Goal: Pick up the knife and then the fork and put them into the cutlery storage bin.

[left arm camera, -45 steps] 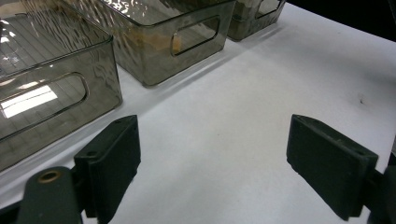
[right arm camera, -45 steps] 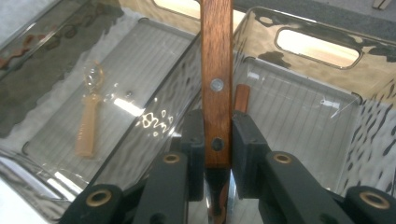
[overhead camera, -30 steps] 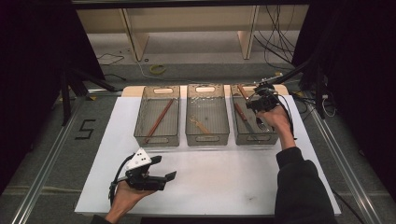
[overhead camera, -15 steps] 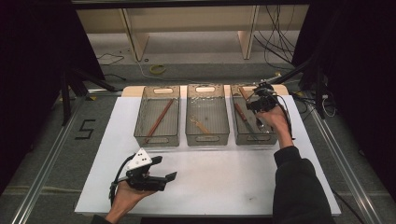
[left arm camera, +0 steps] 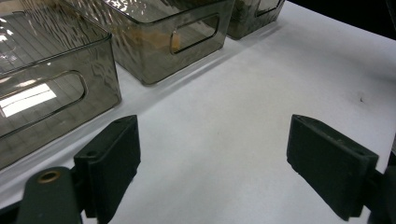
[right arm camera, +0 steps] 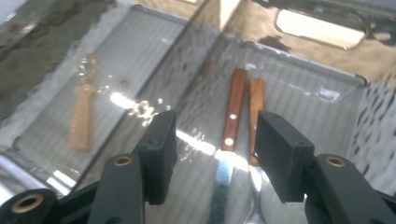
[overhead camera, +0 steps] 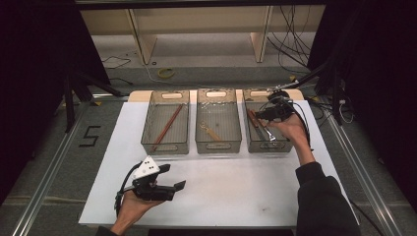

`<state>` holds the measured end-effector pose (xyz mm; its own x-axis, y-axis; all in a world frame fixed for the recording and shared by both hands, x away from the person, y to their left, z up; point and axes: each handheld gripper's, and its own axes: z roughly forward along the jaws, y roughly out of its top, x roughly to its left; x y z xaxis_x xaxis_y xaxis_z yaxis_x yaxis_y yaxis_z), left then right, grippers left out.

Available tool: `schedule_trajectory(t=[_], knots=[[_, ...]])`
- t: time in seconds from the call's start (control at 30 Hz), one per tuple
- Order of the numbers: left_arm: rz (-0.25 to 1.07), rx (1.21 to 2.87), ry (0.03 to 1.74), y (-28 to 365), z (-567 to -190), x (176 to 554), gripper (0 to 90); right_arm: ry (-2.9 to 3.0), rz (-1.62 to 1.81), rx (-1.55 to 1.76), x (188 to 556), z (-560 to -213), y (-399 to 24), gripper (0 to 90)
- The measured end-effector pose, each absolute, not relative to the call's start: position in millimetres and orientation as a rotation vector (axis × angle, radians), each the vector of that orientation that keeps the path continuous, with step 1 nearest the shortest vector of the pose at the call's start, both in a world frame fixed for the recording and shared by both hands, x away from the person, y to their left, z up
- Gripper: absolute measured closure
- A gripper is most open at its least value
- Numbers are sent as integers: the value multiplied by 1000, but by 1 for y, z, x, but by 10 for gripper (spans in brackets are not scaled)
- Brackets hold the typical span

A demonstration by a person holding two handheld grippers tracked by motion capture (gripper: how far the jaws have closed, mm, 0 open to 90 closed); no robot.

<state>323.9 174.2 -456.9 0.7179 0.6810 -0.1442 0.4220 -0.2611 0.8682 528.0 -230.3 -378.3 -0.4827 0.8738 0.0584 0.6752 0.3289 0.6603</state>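
Two wood-handled utensils, a knife [right arm camera: 232,112] and a second piece [right arm camera: 256,112] lying side by side and touching, rest on the floor of the right bin [overhead camera: 248,142], the one nearest the tabletop's right edge; in the high view they show as a brown and metal streak [overhead camera: 259,127]. Directly above them hangs the right gripper [right arm camera: 212,140], whose jaws have just been opening: they now stand moderately apart, with nothing pressed between the pads, and the knife's handle and blade are seen through the gap, below the jaws rather than in them. Compared with a second ago, the hand [overhead camera: 287,129] sits over the same bin and has hardly shifted; only the jaw spacing differs. This reads as a release just made into the right bin, so that the piece counts as sorted, though a fresh reach for a utensil cannot be ruled out. The middle bin [overhead camera: 218,145] holds a small pale-handled item [overhead camera: 210,132], the left bin [overhead camera: 164,146] a long brown stick [overhead camera: 167,127]. The left gripper [overhead camera: 173,178] rests in its hand over the white sheet [overhead camera: 246,196] near the tabletop's near left corner, jaws wide and empty [left arm camera: 212,158], in the same place as before.
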Motion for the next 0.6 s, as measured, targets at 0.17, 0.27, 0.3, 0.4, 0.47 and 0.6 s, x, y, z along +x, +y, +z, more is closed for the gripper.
schedule_trajectory(t=[0.17, 0.27, 0.3, 0.4, 0.47, 0.6], knots=[[320, 1894, 854, 175, -457, 325, 169, 2306, 996, 1330, 511, -377, -224, 437], [320, 1894, 855, 175, -456, 325, 169, 2319, 1047, 1284, 498, -375, -219, 419], [319, 1887, 858, 175, -456, 325, 169, 2325, 1055, 1269, 494, -375, -218, 414], [320, 1885, 855, 174, -456, 326, 169, 2322, 1097, 1233, 481, -373, -214, 409], [318, 1887, 852, 173, -457, 327, 169, 2329, 1110, 1211, 473, -374, -212, 401], [320, 1891, 851, 174, -457, 327, 169, 2329, 1135, 1186, 461, -374, -209, 391]])
